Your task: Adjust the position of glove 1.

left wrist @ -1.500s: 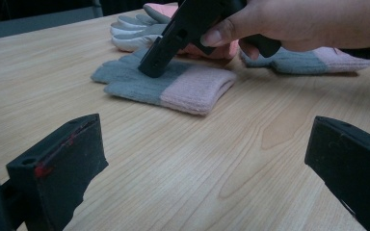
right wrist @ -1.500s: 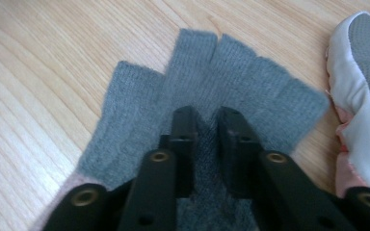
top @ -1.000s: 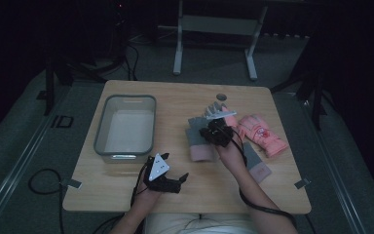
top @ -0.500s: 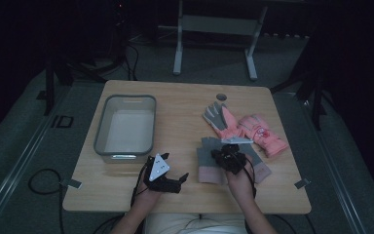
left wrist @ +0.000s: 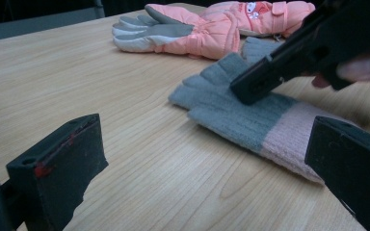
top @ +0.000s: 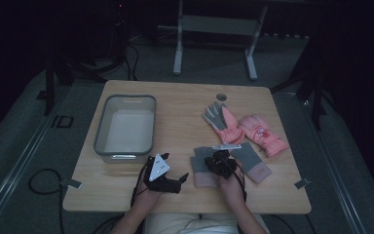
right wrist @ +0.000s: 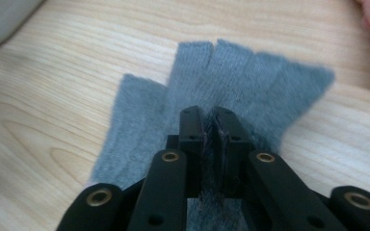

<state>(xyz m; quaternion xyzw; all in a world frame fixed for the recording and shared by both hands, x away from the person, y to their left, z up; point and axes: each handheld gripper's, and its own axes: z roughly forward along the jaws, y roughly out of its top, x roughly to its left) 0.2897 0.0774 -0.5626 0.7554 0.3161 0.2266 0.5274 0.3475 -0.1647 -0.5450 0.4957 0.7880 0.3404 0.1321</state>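
Gloves are what this one's about, and the grey knit glove [top: 205, 165] is the landmark for everything else. It lies flat on the table [top: 185, 112] near the person's edge, pink cuff toward the person, stubby finger ends pointing away toward the far side. So its long axis runs near-to-far, roughly in line with the right forearm.

The right hand-held gripper [top: 220, 163] sits right on top of that glove, about mid-palm. In the right gripper view its jaws stand nearly together with a pinch of grey knit [right wrist: 212, 139] caught between the pads, so it's clamped on the glove fabric, not just resting on it. The jaws have eased apart a touch just now, but the fabric is between them. The glove's fingers fan out straight ahead of the jaw tips.

The left hand-held gripper [top: 175, 181] is on the tray side of the glove, close by but apart from it, jaws spread wide with nothing in them. From the left gripper view the glove [left wrist: 241, 113] lies ahead and to the right, cuff end nearest.

So the right hand is clearly the nearer one; it's already on the glove. The second grey glove [top: 251, 161] lies just beside the first on the far side from the tray [top: 125, 127], and the pink ski gloves [top: 243, 127] sit beyond both, further from the person.

My guess is the next move depends on the pinch being mid-palm: lift there and both ends droop.
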